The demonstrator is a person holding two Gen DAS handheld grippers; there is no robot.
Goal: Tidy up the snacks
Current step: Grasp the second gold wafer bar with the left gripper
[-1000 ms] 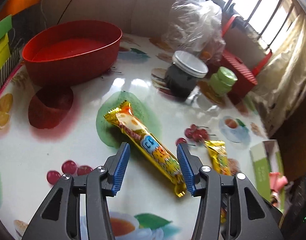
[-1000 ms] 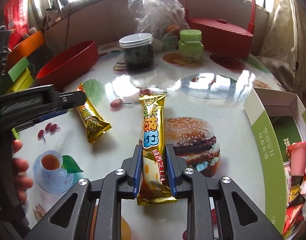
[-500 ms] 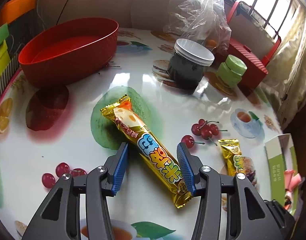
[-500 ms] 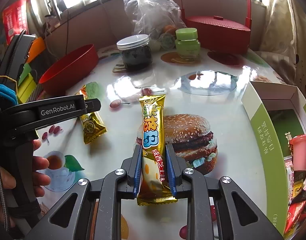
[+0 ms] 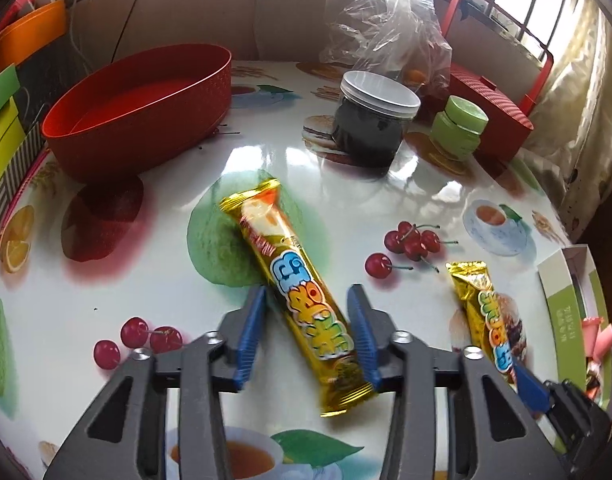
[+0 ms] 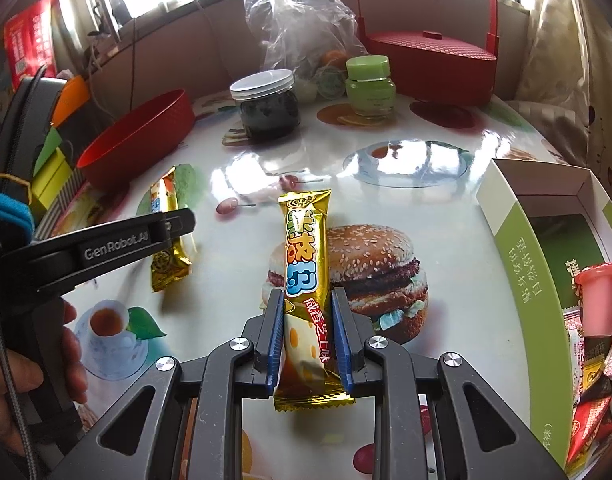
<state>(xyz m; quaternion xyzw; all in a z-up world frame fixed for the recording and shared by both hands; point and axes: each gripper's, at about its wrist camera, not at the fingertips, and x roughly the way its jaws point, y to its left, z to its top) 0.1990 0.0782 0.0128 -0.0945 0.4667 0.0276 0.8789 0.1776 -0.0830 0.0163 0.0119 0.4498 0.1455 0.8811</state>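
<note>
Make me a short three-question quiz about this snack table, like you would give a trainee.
1. True or false: the right gripper is clamped on a gold snack bar.
2. What lies between the left gripper's closing jaws?
A. a green jar
B. another gold snack bar
C. nothing
3. Fill in: the red tub is ____ of snacks.

Key
1. True.
2. B: the second bar lies slantwise there; one pad touches it, the other is not yet on it.
3. Empty.
</note>
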